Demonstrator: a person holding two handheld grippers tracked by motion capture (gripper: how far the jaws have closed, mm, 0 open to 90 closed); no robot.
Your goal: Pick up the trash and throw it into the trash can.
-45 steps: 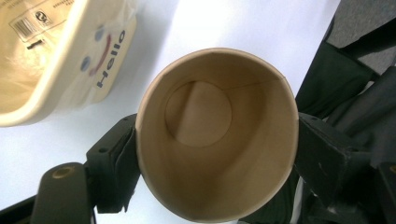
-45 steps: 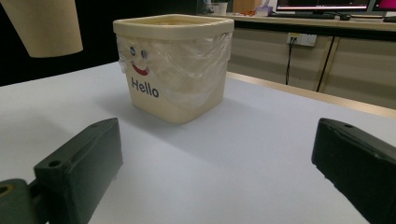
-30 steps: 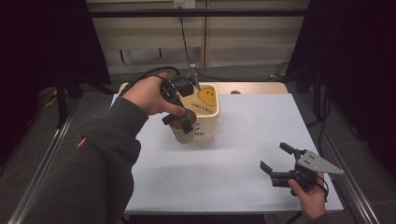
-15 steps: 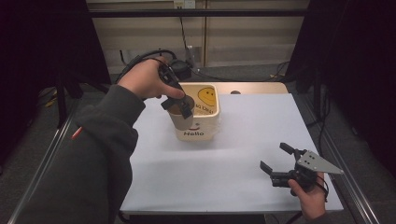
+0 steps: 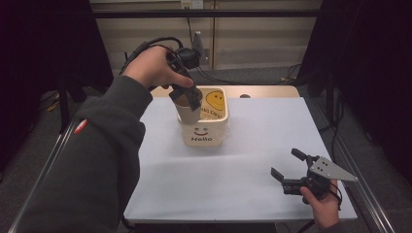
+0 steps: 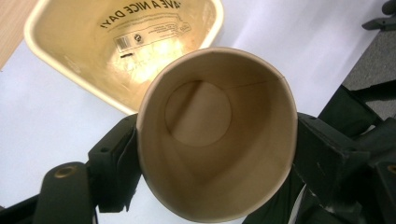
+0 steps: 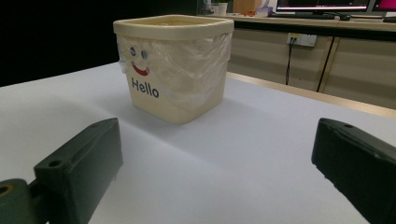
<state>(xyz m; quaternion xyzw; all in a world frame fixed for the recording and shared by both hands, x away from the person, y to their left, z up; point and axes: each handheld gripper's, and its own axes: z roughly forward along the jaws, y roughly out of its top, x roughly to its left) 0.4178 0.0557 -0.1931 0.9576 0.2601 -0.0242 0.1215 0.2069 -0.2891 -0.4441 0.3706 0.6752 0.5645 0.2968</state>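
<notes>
While left tongs (image 5: 187, 99) pinch an empty tan paper cup (image 6: 217, 140), right tongs (image 5: 290, 170) spread

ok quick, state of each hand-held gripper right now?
Left hand-held gripper: closed on the paper cup, held above the bin.
Right hand-held gripper: open, holding nothing, low near the table.

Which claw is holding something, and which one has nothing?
The left claw squeezes a paper cup above the cream Hello bin. The right claw is open, with nothing between its jaws.
</notes>
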